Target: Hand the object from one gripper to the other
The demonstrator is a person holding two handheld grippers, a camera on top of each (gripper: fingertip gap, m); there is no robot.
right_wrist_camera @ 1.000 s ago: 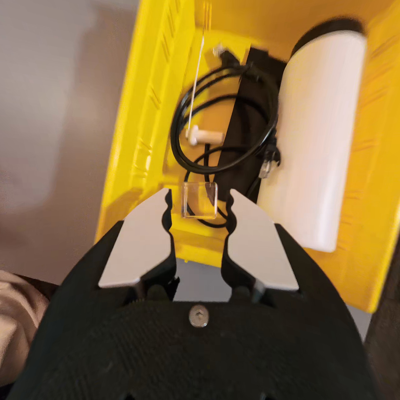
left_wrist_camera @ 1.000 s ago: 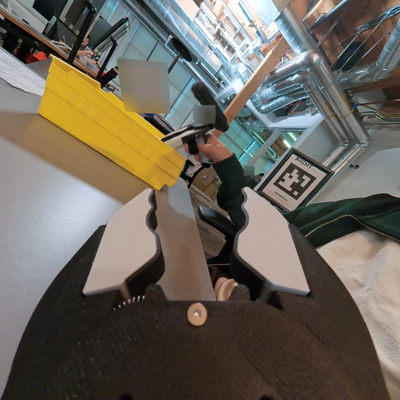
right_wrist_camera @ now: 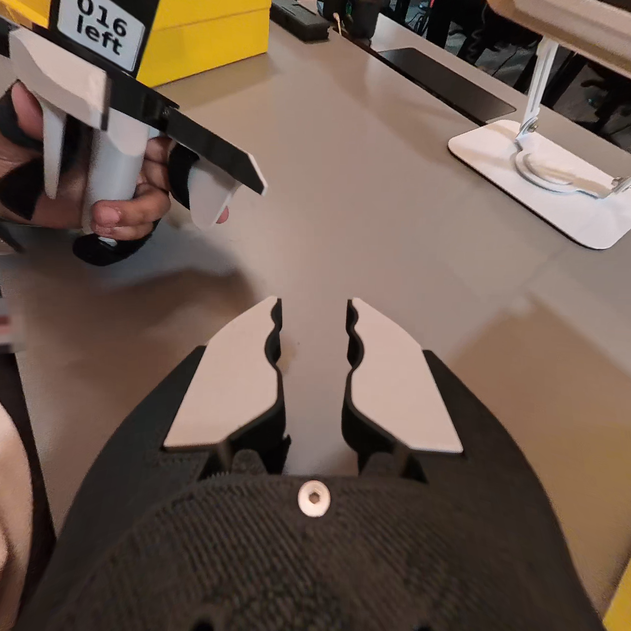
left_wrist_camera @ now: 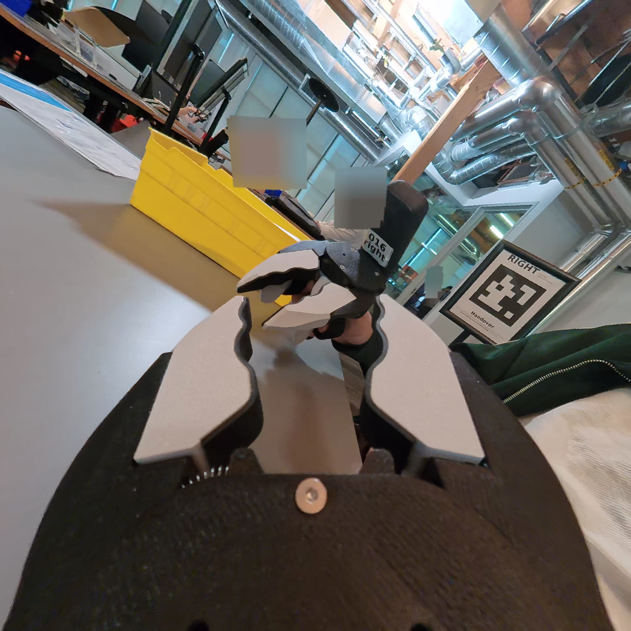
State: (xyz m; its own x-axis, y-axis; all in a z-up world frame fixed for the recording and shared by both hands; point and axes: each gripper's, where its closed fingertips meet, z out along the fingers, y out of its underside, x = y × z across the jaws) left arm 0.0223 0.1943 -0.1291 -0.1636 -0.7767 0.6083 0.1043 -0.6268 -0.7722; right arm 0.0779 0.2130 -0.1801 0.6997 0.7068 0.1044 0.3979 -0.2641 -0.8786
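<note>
Above the grey table [right_wrist_camera: 341, 170], left gripper [left_wrist_camera: 312, 300] and right gripper [right_wrist_camera: 314, 300] both parted, empty, touching nothing.

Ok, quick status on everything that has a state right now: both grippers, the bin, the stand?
left gripper: fingers open, nothing between them, over the table.
right gripper: fingers open, empty, over bare table.
yellow bin: upright on the table, contents hidden from here.
white stand: upright on the table, apart from both grippers.
</note>
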